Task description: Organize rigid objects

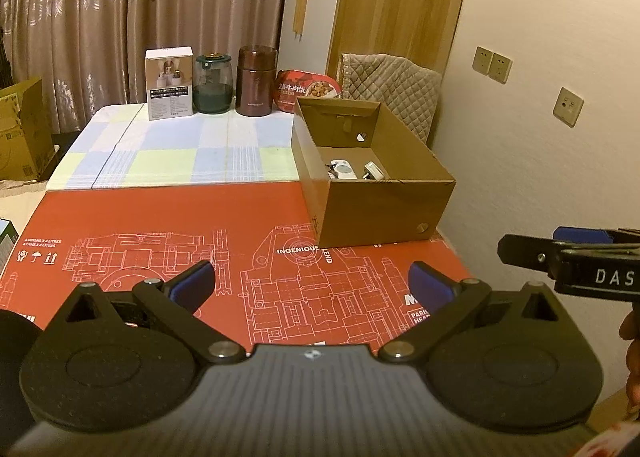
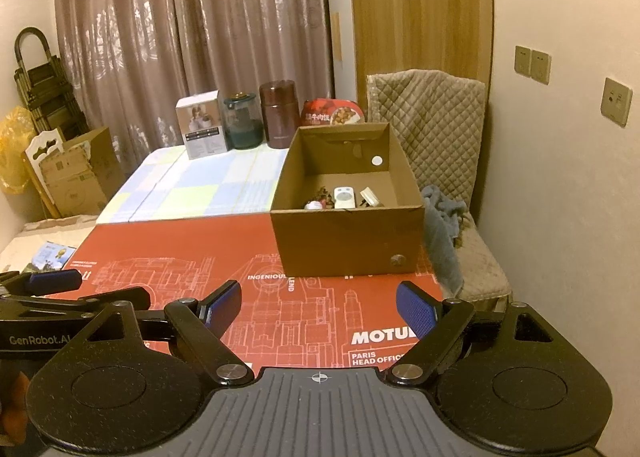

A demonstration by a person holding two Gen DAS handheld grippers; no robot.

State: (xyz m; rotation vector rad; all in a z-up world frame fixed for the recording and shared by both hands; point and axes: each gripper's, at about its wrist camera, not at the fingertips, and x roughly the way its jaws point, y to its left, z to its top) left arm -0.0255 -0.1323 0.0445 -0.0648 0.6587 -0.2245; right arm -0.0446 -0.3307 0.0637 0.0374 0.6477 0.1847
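An open cardboard box [image 1: 384, 213] [image 2: 348, 241] stands on the red printed sheet [image 1: 160, 225] [image 2: 180, 253] at the table's right side. Inside lie a white remote [image 1: 343, 169] [image 2: 344, 197], a white plug adapter [image 1: 374, 171] [image 2: 370, 196] and a few small items partly hidden by the box wall. My left gripper [image 1: 312, 283] hovers open above the red sheet with nothing between its blue pads. My right gripper [image 2: 320, 311] is open too, empty, short of the box. Each gripper shows at the other view's edge.
Along the table's far edge stand a white carton [image 1: 169, 84] [image 2: 202, 129], a green glass jar [image 1: 214, 83] [image 2: 242, 123], a brown flask [image 1: 256, 81] [image 2: 278, 115] and a red food pack [image 1: 308, 87] [image 2: 334, 113]. A padded chair [image 2: 436, 137] with a grey cloth [image 2: 440, 233] sits right of the table. Cardboard boxes [image 2: 80, 173] stand at the left.
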